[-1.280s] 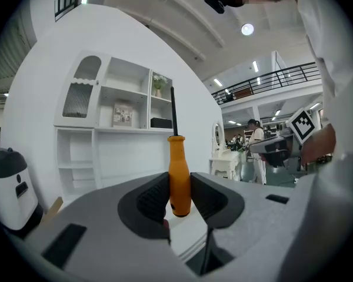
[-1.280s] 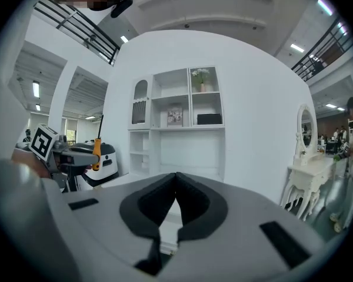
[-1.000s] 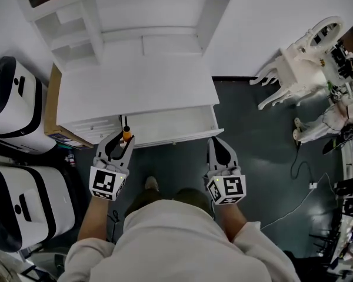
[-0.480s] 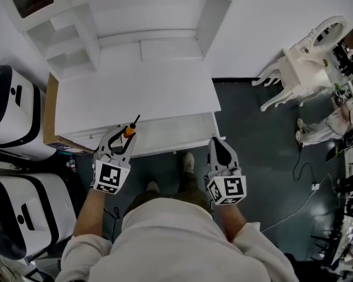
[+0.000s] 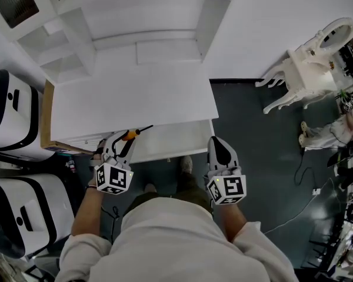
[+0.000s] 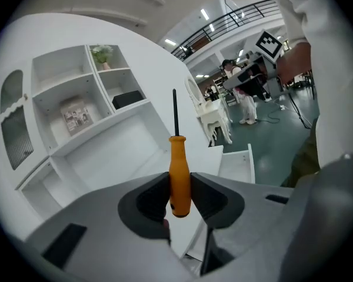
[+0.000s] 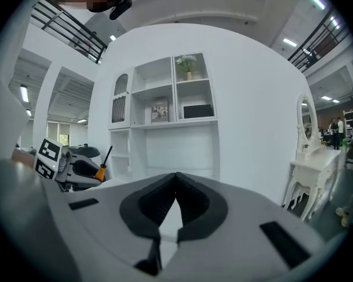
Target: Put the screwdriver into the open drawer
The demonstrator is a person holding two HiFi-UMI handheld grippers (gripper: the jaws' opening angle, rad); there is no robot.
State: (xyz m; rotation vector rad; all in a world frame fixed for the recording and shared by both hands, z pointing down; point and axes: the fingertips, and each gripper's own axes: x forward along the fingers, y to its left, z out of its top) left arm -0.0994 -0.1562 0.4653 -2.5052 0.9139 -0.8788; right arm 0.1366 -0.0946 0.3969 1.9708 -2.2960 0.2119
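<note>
A screwdriver (image 5: 129, 135) with an orange handle and black shaft is clamped by its handle in my left gripper (image 5: 125, 138), at the left end of the open white drawer (image 5: 182, 138). In the head view its shaft slants right, across the drawer's back left corner. In the left gripper view the screwdriver (image 6: 179, 175) stands upright between the pads of the gripper (image 6: 179, 188), with the drawer (image 6: 238, 164) below to the right. My right gripper (image 5: 219, 143) hovers shut and empty at the drawer's front right corner. Its jaws (image 7: 176, 182) meet with nothing between them.
The drawer hangs under a white desk top (image 5: 135, 93) with a shelf hutch (image 5: 70, 34) behind it. Two white-and-black machines (image 5: 12, 113) stand at the left beside a cardboard panel (image 5: 46, 113). A white chair (image 5: 309, 66) and cables lie on the dark floor at the right.
My left gripper has rolled, swinging the screwdriver's shaft from pointing away to slanting right. Both grippers have moved closer over the drawer's front, and the right one stays shut.
</note>
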